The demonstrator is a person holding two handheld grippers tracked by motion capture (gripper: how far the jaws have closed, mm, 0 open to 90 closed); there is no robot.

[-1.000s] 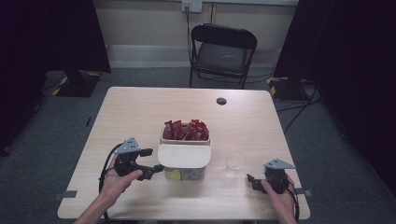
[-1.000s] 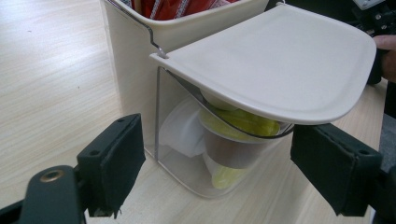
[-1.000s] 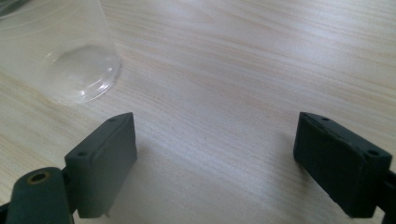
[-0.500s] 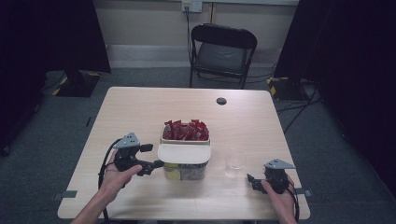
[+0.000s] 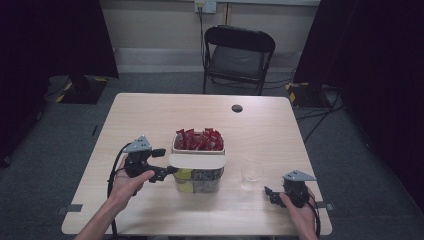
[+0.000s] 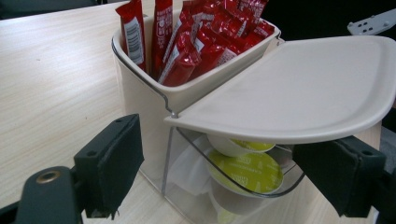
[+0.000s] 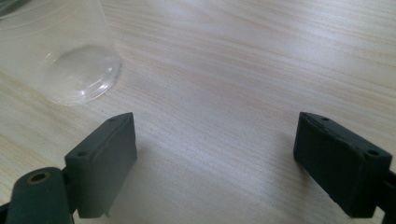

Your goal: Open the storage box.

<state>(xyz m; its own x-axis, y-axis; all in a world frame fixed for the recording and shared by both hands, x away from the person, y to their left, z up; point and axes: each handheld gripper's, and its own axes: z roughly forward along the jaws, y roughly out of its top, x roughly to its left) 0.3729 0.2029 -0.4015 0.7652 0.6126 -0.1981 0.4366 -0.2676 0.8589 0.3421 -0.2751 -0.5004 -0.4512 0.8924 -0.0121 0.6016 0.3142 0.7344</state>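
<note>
Left tongs (image 5: 169, 172) sit spread at the lid (image 6: 299, 88) of the box (image 5: 197, 180) mid-bench — jaws have just been opening, nothing pinched. I'd lift the lid's edge slowly, keeping the box steady. Right tongs (image 5: 270, 194) rest spread beside the cup (image 5: 251, 173).

The cream lid (image 6: 299, 88) hides most of the green-topped pods (image 6: 245, 170) beneath it; the print on the red sachets (image 6: 187, 42) is too small to read; the clear cup (image 7: 60, 51) is cut off at the frame's top edge
</note>
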